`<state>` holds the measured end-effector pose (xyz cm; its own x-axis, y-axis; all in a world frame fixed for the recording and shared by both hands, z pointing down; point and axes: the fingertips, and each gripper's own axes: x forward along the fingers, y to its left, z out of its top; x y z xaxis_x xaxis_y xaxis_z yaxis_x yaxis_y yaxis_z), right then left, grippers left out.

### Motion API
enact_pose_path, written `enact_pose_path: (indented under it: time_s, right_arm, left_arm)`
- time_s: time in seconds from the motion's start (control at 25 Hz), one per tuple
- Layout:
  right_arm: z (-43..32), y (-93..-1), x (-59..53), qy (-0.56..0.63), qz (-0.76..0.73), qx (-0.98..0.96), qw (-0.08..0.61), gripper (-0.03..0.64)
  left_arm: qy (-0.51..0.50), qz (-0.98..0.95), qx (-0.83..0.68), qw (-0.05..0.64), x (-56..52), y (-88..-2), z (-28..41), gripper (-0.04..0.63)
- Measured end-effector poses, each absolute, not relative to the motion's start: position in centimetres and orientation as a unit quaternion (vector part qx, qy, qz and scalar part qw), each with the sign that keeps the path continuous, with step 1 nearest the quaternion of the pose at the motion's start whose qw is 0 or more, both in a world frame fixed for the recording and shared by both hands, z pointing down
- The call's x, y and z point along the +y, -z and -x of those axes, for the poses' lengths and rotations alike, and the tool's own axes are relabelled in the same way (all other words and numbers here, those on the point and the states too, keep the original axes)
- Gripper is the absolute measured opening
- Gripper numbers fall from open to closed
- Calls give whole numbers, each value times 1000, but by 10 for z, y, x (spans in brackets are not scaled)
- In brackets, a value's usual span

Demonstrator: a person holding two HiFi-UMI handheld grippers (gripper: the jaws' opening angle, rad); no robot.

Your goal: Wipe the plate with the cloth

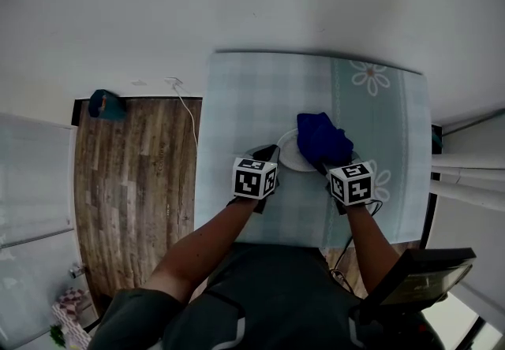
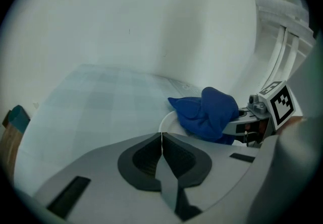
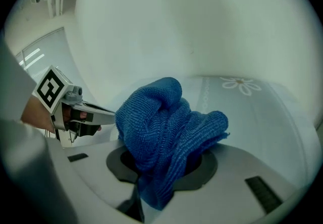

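A small white plate (image 1: 290, 153) lies on the pale checked tablecloth (image 1: 260, 96). My left gripper (image 1: 271, 154) is shut on the plate's near-left rim. In the left gripper view the thin white edge of the plate (image 2: 168, 123) runs in between the closed jaws of my left gripper (image 2: 161, 141). My right gripper (image 1: 328, 167) is shut on a bunched blue cloth (image 1: 322, 139), which rests over the plate's right side. In the right gripper view the cloth (image 3: 164, 122) bulges out of the jaws and hides the plate. The cloth (image 2: 209, 111) also shows in the left gripper view.
The table's left edge borders a wooden floor (image 1: 134, 183), where a teal object (image 1: 105, 104) and a white cable (image 1: 188, 116) lie. Flower prints (image 1: 371, 76) mark the cloth's right strip. A dark object (image 1: 426, 277) sits at the lower right. A white wall stands behind.
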<state>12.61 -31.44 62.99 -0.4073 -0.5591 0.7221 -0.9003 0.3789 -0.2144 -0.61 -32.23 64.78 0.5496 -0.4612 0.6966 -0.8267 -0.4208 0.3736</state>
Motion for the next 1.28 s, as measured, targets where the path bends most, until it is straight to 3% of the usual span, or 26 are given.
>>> enact_pose_path:
  time_s: [0.24,0.48,0.76,1.28]
  right_arm:
    - [-165,-607,-306,-296,-530,-750,261,129]
    - [-71,-577,-321,-277,-448,-821,220,129]
    - [-4,-617,-325,-283,-385,-835,273,129]
    - [-16,-608,-245,-310,-348,-841,275,129]
  left_arm:
    - [-248,-805,-396,366,-311,-645,8,14]
    - [-245,-799,-408,368,-311,-643,18,14]
    - [-244,-795,-414,370,-308,-645,32,14]
    - [-228,-793,-417,380,-300,-646,43,14]
